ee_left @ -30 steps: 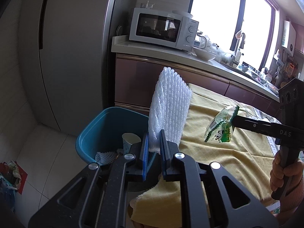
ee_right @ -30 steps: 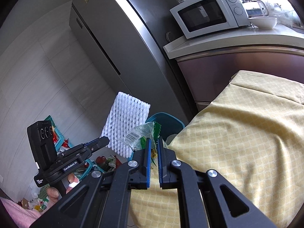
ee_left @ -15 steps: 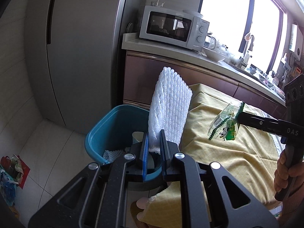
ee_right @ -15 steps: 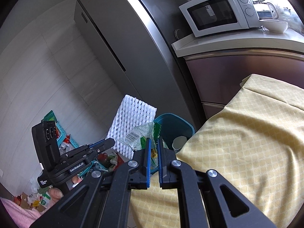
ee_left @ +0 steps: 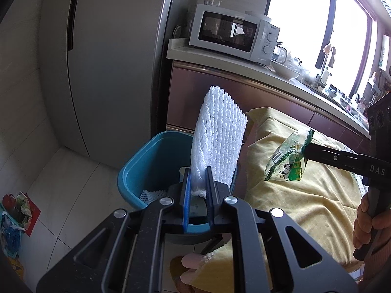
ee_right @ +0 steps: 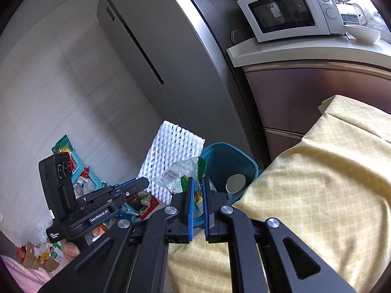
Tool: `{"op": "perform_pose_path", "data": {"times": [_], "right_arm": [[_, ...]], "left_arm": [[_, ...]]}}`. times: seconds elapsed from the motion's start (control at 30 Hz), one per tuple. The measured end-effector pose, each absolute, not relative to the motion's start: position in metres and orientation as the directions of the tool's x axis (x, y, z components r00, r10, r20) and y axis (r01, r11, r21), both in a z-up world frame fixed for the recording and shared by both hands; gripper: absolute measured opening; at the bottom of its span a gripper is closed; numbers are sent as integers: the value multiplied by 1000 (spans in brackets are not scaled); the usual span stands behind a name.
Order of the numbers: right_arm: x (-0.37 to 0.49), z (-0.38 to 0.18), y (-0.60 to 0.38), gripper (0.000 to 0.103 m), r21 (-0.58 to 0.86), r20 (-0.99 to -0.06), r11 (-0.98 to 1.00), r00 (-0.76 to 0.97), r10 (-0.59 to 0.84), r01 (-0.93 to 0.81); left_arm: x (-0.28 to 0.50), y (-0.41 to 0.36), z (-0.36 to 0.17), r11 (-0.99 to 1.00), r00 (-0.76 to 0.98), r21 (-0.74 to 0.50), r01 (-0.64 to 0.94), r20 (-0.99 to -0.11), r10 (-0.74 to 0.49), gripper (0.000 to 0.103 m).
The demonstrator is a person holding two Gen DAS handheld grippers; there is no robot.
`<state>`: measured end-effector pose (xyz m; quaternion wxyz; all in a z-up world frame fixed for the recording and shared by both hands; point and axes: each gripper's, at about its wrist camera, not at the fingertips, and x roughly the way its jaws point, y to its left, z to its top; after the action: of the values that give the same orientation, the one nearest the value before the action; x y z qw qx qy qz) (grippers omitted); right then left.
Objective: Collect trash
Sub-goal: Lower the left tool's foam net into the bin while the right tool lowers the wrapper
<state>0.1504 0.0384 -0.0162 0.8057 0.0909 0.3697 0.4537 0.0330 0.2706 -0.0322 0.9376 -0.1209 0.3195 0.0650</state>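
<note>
My left gripper (ee_left: 197, 178) is shut on a white foam net sleeve (ee_left: 218, 136) and holds it upright over the blue trash bin (ee_left: 136, 171). The sleeve also shows in the right wrist view (ee_right: 171, 151). My right gripper (ee_right: 197, 185) is shut on a green and clear plastic wrapper (ee_right: 180, 173), just short of the bin (ee_right: 244, 161). The wrapper also shows in the left wrist view (ee_left: 288, 161), above the yellow tablecloth (ee_left: 305, 195). The bin holds a paper cup (ee_right: 235, 183) and another foam net (ee_left: 151, 194).
A steel fridge (ee_left: 110, 61) stands behind the bin. A white microwave (ee_left: 232, 34) sits on the counter. Brown cabinets (ee_left: 207, 92) lie behind the table. Bags and a teal basket (ee_right: 83, 171) clutter the floor on the left.
Both grippers have moved toward the bin with their loads. The bin now lies closer and more directly below the foam sleeve.
</note>
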Motion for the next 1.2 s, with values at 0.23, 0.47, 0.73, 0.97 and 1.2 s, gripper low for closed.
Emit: {"op": "perform_pose_path", "data": {"times": [0.23,0.47,0.73,0.97,1.2], "right_arm": [[157,-20,50,5,472,-534,580,308,787,-665],[163,-24,61,5,468,-554,585,295,778,-662],[165,-26,78,6,455,-576,587,282,767,-669],[168,-33,91,6,452,-599,593,266,756,-667],[172,-41,106,6,438,-629,602,251,736,-668]], "left_arm": [[38,280,-40,956,774,-185,-227,-630,63,11],[46,286,-46,951,763,-187,-246,-642,71,11],[54,292,-52,945,753,-189,-265,-653,81,11],[62,299,-63,939,736,-188,-289,-670,93,12],[69,306,-74,934,720,-183,-308,-687,102,12]]}}
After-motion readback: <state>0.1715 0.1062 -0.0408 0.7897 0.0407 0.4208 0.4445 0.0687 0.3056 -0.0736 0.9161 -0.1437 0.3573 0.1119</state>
